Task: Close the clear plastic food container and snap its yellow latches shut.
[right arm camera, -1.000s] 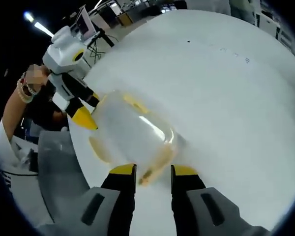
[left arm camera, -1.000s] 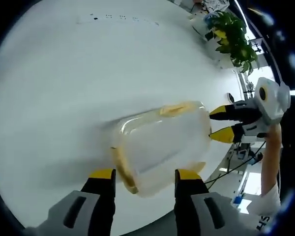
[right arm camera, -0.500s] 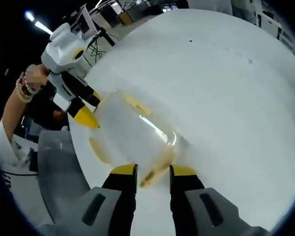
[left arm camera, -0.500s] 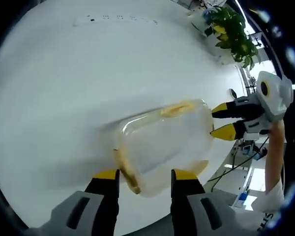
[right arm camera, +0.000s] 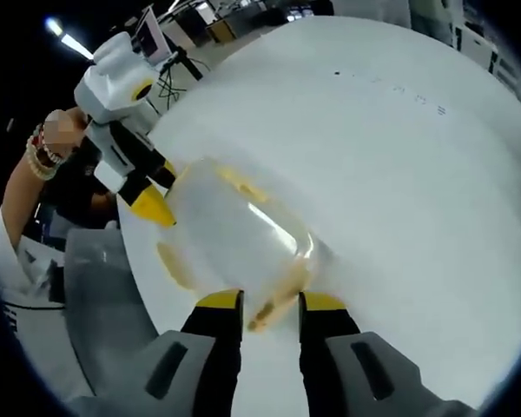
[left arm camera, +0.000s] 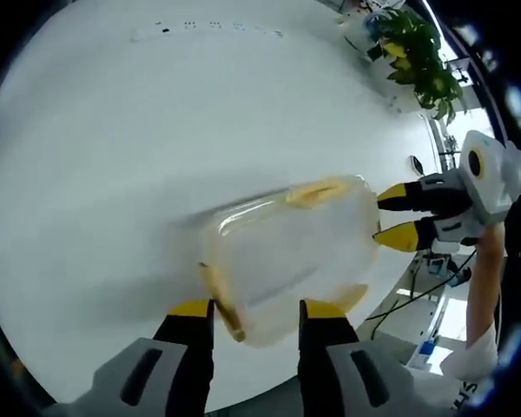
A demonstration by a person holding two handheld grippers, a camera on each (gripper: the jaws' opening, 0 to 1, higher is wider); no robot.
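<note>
One clear container (left arm camera: 291,256) with four yellow latches (left arm camera: 317,191), two claws (left arm camera: 247,308), one potted plant (left arm camera: 417,56).

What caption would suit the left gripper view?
Two yellow-tipped grippers, left and right, flank a clear container on a white table.

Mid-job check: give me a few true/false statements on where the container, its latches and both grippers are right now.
1. The clear container rests on a white table. True.
2. The left gripper and right gripper are at opposite ends of it. True.
3. The latches are red. False: yellow.
4. A potted plant stands inside the container. False: it is at the table's far edge.
5. The container lies on the floor. False: on the table.
</note>
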